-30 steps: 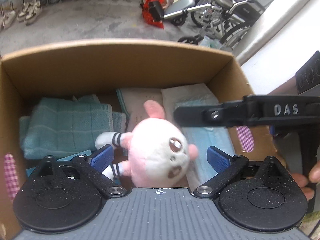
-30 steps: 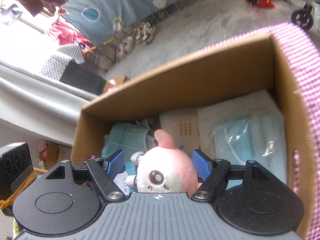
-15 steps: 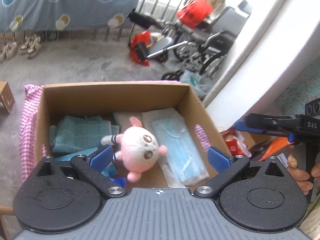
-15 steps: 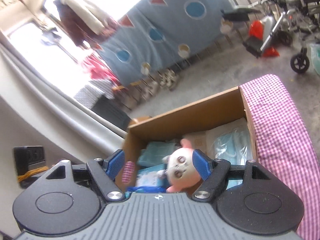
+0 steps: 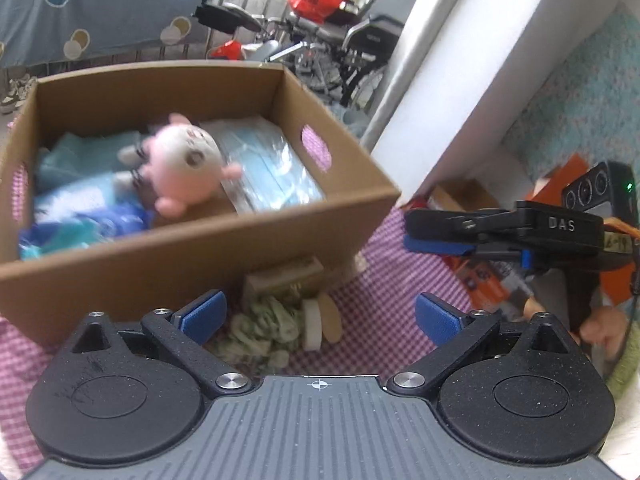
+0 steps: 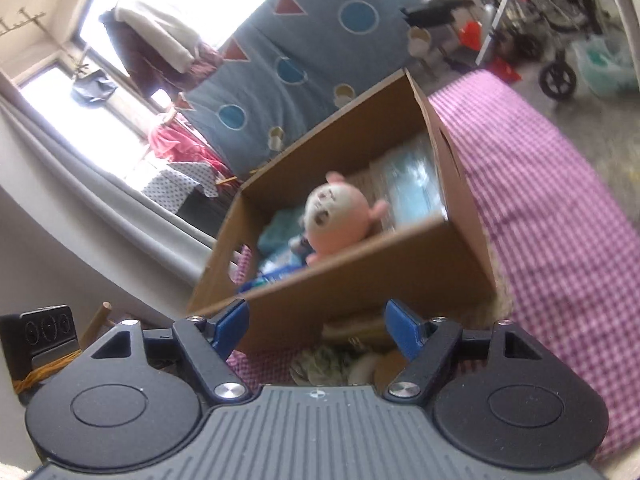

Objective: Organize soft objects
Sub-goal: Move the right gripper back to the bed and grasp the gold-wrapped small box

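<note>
A pink and white plush toy (image 5: pixel 184 164) (image 6: pixel 336 216) lies in the open cardboard box (image 5: pixel 192 264) (image 6: pixel 360 280), beside a pack of blue masks (image 5: pixel 272 176) (image 6: pixel 416 184) and a teal towel (image 5: pixel 68 156). In front of the box, on the cloth, lie a crumpled green and white rag (image 5: pixel 260 328) (image 6: pixel 324 364), two round pads (image 5: pixel 320 320) and a yellowish packet (image 5: pixel 284 280). My left gripper (image 5: pixel 320 312) is open above the rag, holding nothing. My right gripper (image 6: pixel 316 320) (image 5: pixel 416 236) hovers before the box, its jaws closing slightly with nothing gripped.
A pink checked tablecloth (image 6: pixel 560 208) covers the surface under the box. A white wall corner (image 5: pixel 460 80) rises to the right, with orange packaging (image 5: pixel 492 288) below it. Wheelchairs (image 5: pixel 344 40) and a blue patterned sheet (image 6: pixel 312 56) stand on the floor beyond.
Both grippers have drawn back out of the box and away from the plush toy, which stays inside. The rag, pads and packet in front of the box have come into view.
</note>
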### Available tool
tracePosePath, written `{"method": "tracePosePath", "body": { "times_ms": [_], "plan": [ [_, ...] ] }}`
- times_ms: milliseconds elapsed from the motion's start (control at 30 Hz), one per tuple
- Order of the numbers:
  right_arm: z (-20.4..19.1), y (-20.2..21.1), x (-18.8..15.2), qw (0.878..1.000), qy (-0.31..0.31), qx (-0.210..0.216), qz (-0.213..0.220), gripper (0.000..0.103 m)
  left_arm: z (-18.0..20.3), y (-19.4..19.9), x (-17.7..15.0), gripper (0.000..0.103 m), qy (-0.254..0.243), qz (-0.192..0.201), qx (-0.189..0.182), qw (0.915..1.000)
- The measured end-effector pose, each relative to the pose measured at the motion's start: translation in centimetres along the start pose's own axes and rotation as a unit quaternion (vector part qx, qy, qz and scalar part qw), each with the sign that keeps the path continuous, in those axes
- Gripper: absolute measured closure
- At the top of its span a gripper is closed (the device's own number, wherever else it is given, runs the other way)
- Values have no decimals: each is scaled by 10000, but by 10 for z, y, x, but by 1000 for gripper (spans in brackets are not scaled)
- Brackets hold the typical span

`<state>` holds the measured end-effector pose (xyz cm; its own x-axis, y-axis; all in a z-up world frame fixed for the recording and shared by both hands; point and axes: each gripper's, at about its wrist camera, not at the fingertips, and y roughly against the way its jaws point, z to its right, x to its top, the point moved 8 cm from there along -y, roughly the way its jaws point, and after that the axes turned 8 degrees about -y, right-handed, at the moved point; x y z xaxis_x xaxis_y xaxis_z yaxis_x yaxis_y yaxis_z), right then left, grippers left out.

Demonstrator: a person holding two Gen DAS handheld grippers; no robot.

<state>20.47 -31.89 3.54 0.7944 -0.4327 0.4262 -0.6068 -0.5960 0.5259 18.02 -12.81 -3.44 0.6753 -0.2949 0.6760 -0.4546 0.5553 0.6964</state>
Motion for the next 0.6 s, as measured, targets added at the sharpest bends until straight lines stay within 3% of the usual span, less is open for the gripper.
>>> {"method": "tracePosePath", "body": {
  "times_ms": [200,400,600],
  "plan": [
    [24,-27,-17,9991,-157,-394,56,39,-7,-44,-6,24,-27,-3,339,9994],
    [29,-45,-17,9984,-130,-551,-86,43,-19,-60,-12,33,-151,-95,653,9977],
    [37,-55,-19,9974,-163,-670,-201,46,-23,-73,-14,40,-56,-204,595,9980]
  ]
}}
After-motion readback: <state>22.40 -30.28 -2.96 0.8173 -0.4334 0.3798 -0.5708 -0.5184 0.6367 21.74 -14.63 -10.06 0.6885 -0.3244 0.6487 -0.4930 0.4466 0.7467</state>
